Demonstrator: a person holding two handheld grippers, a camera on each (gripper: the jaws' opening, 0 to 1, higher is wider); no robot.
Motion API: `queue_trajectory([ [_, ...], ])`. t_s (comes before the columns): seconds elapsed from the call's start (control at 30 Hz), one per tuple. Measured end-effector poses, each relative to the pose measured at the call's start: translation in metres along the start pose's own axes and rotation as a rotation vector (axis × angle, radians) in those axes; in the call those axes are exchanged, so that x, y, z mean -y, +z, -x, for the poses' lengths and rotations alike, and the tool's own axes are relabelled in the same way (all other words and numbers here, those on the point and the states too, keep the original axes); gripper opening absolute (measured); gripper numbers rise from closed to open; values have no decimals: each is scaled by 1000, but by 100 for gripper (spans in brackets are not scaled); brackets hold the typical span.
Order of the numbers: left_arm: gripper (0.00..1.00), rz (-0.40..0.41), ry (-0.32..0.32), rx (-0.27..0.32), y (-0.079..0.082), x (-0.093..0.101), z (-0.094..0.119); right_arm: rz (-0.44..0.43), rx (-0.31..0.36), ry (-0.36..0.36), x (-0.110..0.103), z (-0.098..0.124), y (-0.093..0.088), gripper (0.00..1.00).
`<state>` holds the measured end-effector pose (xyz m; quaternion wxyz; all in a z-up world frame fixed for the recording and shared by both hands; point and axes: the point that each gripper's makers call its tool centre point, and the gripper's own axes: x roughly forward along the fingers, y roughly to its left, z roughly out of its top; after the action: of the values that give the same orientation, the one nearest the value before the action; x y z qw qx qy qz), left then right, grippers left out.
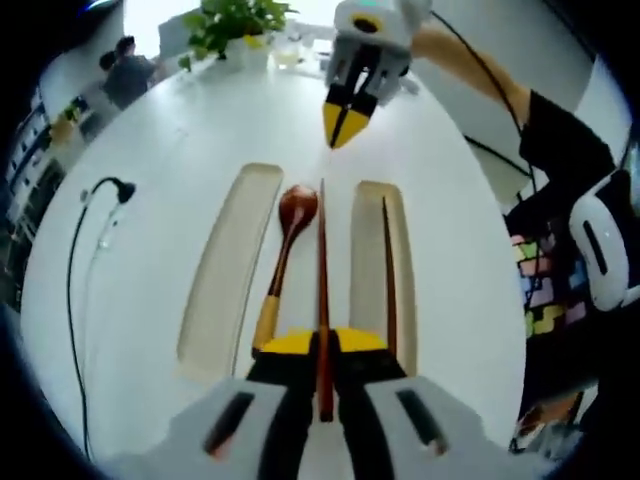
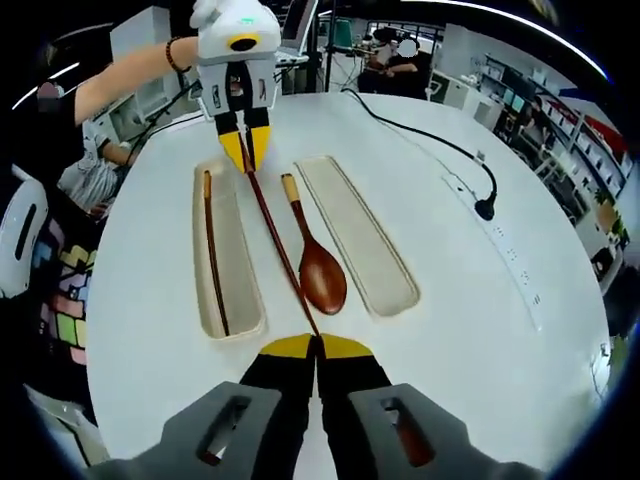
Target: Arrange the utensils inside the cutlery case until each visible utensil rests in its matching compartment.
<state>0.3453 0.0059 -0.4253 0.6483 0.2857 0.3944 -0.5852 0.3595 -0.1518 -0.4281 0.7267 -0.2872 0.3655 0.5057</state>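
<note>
A round white table [image 1: 150, 300] is seen in an open office-like room; two shallow cream case halves lie on it side by side, a narrow strip of tabletop between them. One half [image 1: 375, 265] holds a single dark chopstick [image 1: 389, 270] laid lengthwise. The other half [image 1: 230, 265] is seen with nothing resting in it. On the bare strip between them a wooden spoon [image 1: 283, 255] lies bowl-up, its handle tipped with a paler band. Beside it the second chopstick [image 1: 323, 290] is clamped at one end by the left gripper [image 1: 322, 345], jaws pressed together on it. Its far end reaches the right gripper [image 2: 317, 347], whose yellow-tipped jaws are drawn together; whether that tip is actually pinched cannot be told.

A black cable [image 2: 430, 140] is run across the tabletop to a plug near the rim. A potted green plant [image 1: 232, 25] is noted at the table's far edge. Seated people and shelving are seen beyond. A person's sleeve and forearm are visible behind each gripper.
</note>
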Motion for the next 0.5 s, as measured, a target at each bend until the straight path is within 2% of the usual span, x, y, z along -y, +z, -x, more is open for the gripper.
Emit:
queue_trajectory([
  [0.07, 5, -12, 4, 12, 4, 0, 3, 71, 20, -14, -1, -2, 7, 0],
  [0.17, 5, -36, 14, 17, 8, 0, 5, 90, 42, -11, -7, -6, 16, 0],
  [0.2, 5, -37, 14, 17, 9, 0, 5, 100, 67, 20, -14, -9, 23, 2],
  [0.27, 5, -51, 16, 17, 10, 2, 6, 109, 83, 34, -19, -15, 31, 8],
  [0.5, 5, -73, 26, 33, 18, 5, 11, 166, 71, 72, -25, -31, 44, 8],
])
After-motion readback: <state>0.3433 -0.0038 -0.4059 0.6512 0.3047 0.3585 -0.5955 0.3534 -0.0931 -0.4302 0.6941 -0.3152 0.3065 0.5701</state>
